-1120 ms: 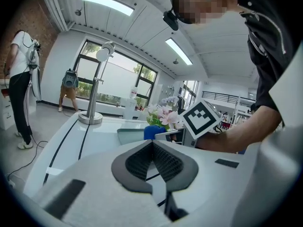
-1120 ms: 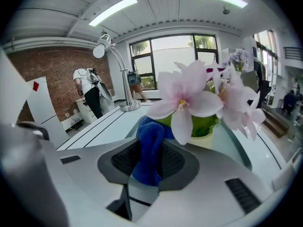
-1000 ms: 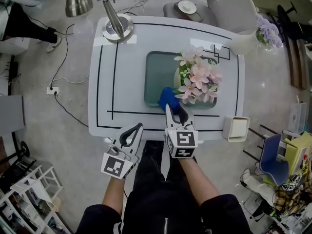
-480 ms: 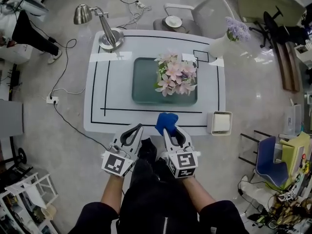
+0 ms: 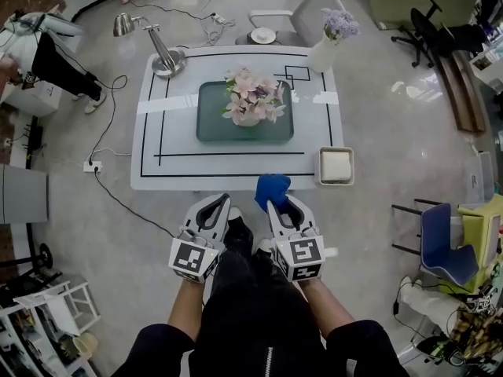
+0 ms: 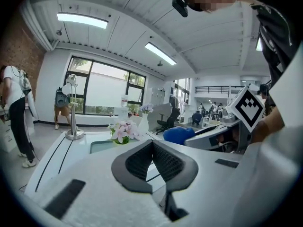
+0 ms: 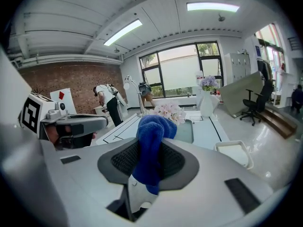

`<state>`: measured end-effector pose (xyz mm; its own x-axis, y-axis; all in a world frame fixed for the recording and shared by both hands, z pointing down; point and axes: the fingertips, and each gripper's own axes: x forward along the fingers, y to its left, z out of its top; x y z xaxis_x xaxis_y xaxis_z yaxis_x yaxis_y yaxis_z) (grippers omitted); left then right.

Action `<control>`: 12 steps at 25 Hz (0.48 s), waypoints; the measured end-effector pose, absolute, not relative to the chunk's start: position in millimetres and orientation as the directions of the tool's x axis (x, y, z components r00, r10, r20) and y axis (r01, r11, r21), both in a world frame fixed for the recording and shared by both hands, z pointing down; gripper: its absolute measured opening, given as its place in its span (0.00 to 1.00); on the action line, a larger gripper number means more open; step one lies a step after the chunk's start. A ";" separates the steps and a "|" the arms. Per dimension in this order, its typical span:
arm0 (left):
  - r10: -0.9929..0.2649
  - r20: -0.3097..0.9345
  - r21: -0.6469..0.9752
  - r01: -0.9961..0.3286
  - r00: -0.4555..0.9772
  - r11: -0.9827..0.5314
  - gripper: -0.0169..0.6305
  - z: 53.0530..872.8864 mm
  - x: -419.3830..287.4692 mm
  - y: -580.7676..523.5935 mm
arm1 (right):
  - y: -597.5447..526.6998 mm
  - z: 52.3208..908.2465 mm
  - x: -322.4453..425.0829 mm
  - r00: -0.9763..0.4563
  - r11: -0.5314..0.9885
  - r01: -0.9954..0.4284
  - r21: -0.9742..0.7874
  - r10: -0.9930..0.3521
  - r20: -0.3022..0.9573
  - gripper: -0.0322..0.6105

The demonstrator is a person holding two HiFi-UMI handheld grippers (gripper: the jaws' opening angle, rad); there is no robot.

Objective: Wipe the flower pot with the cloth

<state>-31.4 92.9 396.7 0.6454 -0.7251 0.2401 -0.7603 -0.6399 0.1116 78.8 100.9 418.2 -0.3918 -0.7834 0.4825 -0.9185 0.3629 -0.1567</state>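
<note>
The right gripper has its jaws pinched on the blue cloth, a thick terry wad bulging above the ribbed black pads. The left gripper has its jaws pressed together with nothing between them.

In the head view the right gripper and left gripper sit side by side off the near edge of the white table, the cloth poking out at 12 o'clock from the right one. A second ago the cloth was up against the flower pot; now both grippers have drawn back and the whole table lies farther off.

The flower pot, small and round under pale pink blossoms, stands on a glossy dark-green rectangular tray at 12 o'clock, well apart from the cloth. A square white dish sits at the table's 4 o'clock corner, and a brushed-metal lamp at its 10 o'clock corner.
</note>
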 end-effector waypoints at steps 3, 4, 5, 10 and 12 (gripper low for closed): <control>-0.728 0.223 0.110 -0.758 0.649 -0.642 0.04 382.1 -17.5 119.0 | 125.2 408.4 90.1 -0.401 0.373 -0.914 -0.158 -0.785 0.472 0.21; -0.730 0.222 0.103 -0.760 0.647 -0.642 0.04 379.6 -14.9 126.8 | 131.5 407.0 92.0 -0.406 0.378 -0.912 -0.157 -0.784 0.469 0.21; -0.733 0.222 0.098 -0.762 0.643 -0.640 0.04 377.8 -13.5 133.6 | 136.7 405.5 92.9 -0.410 0.384 -0.910 -0.156 -0.784 0.465 0.21; -0.741 0.218 0.083 -0.768 0.636 -0.635 0.04 370.5 -12.8 156.4 | 156.1 395.2 89.4 -0.431 0.409 -0.900 -0.149 -0.788 0.440 0.21; -0.745 0.213 0.073 -0.771 0.632 -0.633 0.04 368.2 -12.7 161.2 | 161.6 395.5 88.0 -0.438 0.415 -0.897 -0.152 -0.786 0.437 0.21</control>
<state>-12.7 161.2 368.2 0.6321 -0.7450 0.2130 -0.7707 -0.6329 0.0735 88.0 161.6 395.5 -0.4377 -0.7859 0.4368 -0.8970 0.4153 -0.1516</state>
